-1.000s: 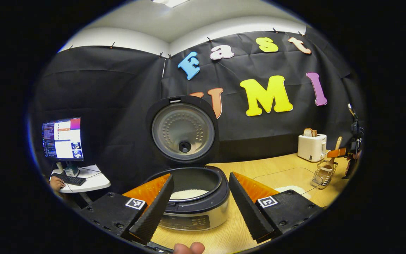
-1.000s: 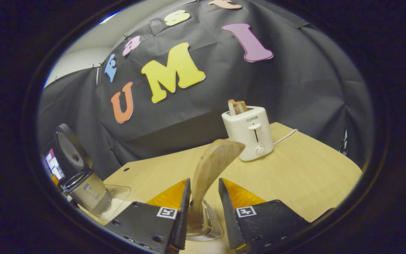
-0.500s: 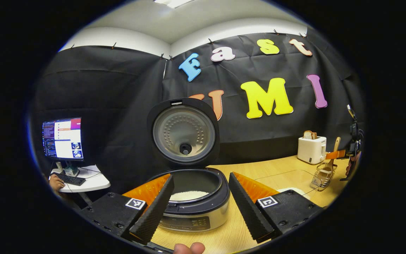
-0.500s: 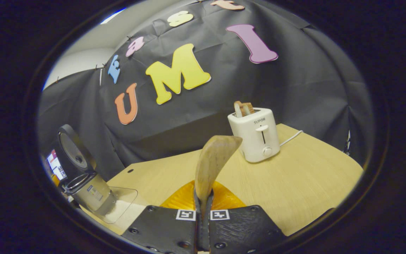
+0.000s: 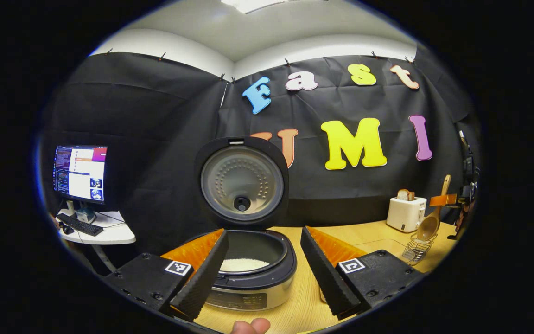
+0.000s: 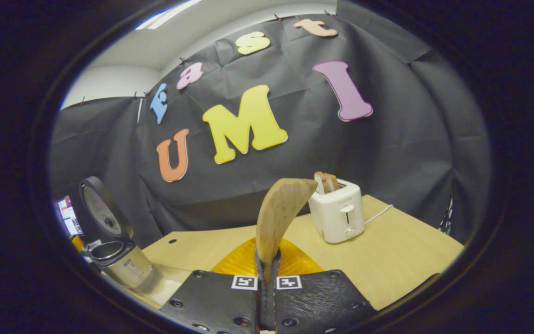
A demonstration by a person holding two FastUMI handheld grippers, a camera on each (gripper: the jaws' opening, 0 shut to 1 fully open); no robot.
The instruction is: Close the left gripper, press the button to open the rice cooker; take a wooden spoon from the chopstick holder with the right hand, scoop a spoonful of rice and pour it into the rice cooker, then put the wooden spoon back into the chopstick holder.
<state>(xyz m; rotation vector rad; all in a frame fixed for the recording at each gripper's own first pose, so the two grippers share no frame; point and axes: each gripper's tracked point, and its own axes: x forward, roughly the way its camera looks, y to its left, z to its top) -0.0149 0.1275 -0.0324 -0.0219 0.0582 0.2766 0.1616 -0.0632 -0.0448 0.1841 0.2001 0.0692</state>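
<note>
The rice cooker (image 5: 248,283) stands with its lid (image 5: 242,181) raised, and white rice lies in the pot (image 5: 241,264). My left gripper (image 5: 262,278) hangs open just in front of it, its fingers either side of the pot. At the far right my right gripper (image 5: 448,200) holds the wooden spoon (image 5: 429,226) above the wire chopstick holder (image 5: 415,250). In the right gripper view my right gripper (image 6: 267,266) is shut on the wooden spoon (image 6: 278,215), whose handle end rises between the fingers. The open rice cooker (image 6: 121,264) sits at the far left there.
A white toaster (image 5: 405,212) with bread stands at the back right, the same toaster (image 6: 339,215) just behind the spoon. A clear tray (image 6: 167,278) lies beside the cooker. A monitor (image 5: 79,172) and keyboard sit on a side table at the left. A fingertip (image 5: 248,327) shows at the bottom.
My right gripper went from open around the spoon's handle to shut on it and lifted the spoon up out of the chopstick holder. The left gripper drew back a little, still open.
</note>
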